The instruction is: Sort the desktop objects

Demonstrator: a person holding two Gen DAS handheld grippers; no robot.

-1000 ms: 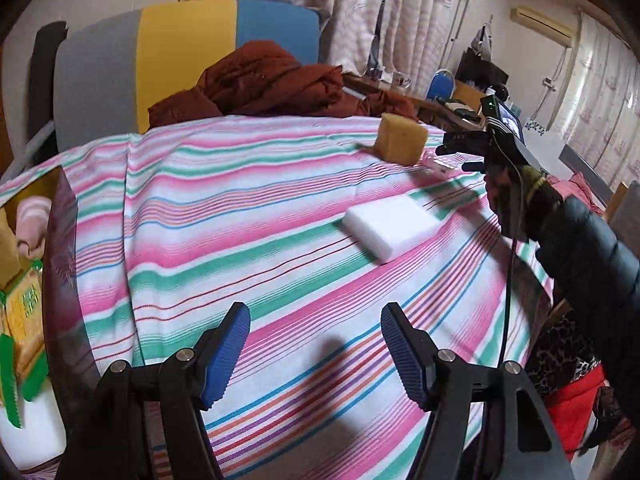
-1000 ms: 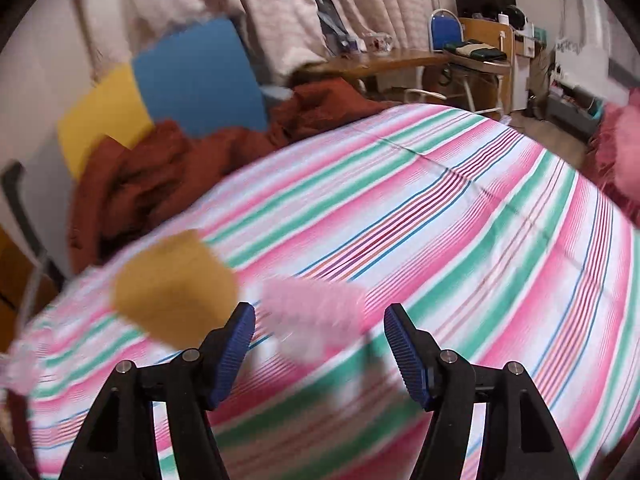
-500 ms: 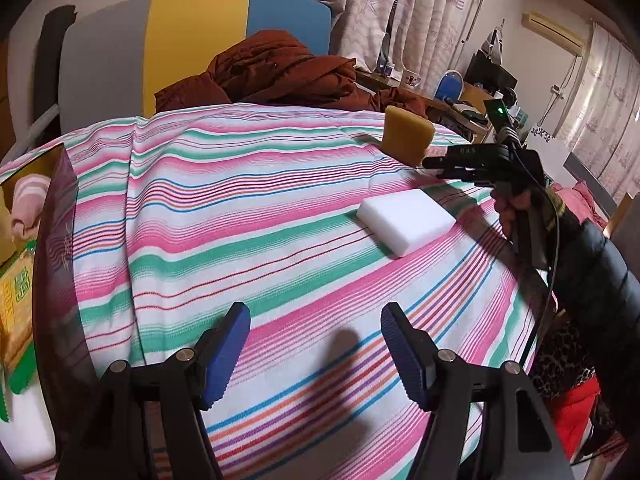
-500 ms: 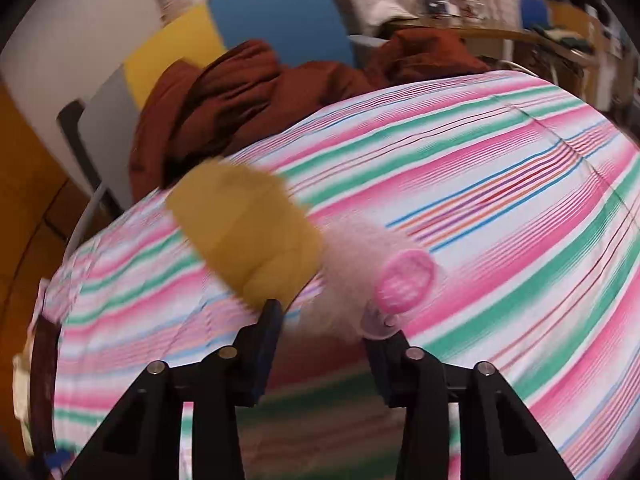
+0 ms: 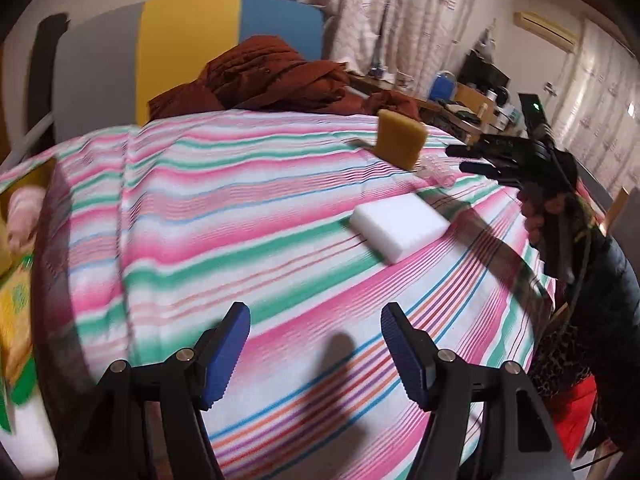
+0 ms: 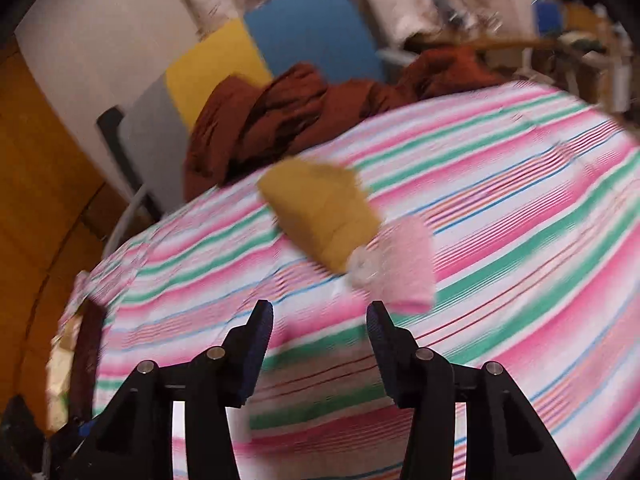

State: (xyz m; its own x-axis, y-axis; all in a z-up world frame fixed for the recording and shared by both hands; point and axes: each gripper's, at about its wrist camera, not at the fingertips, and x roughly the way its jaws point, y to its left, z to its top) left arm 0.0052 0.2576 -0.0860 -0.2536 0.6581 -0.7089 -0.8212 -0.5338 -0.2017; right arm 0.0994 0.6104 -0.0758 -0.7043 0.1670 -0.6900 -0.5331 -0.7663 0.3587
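Right gripper (image 6: pixel 320 320): jaws partly open, nothing between the pads. It points along the striped tablecloth (image 6: pixel 520 240) at a small pink item (image 6: pixel 412 264) lying just ahead and slightly right of the jaw line. This view is motion-blurred, so the item's identity is uncertain; it appears to be a pink object with a clear plastic part at its near end. It lies against the near side of the yellow sponge (image 6: pixel 320 216); whether the two touch cannot be told. The jaw gap looks suited to the narrow pink item rather than to the sponge, so the pink item is judged to be the pick target.

Left gripper (image 5: pixel 316 340): jaws wide open and empty, held low over the near part of the cloth. It points toward the white foam block (image 5: pixel 400 226), which lies flat, well apart from the fingertips. This posture is judged to be a standby, clear of the working side.

At the left edge of the left wrist view, a cardboard box (image 5: pixel 24 208) holds packaged goods; it is the probable sorting destination. A brown garment (image 5: pixel 276 76) lies heaped at the far edge of the table.
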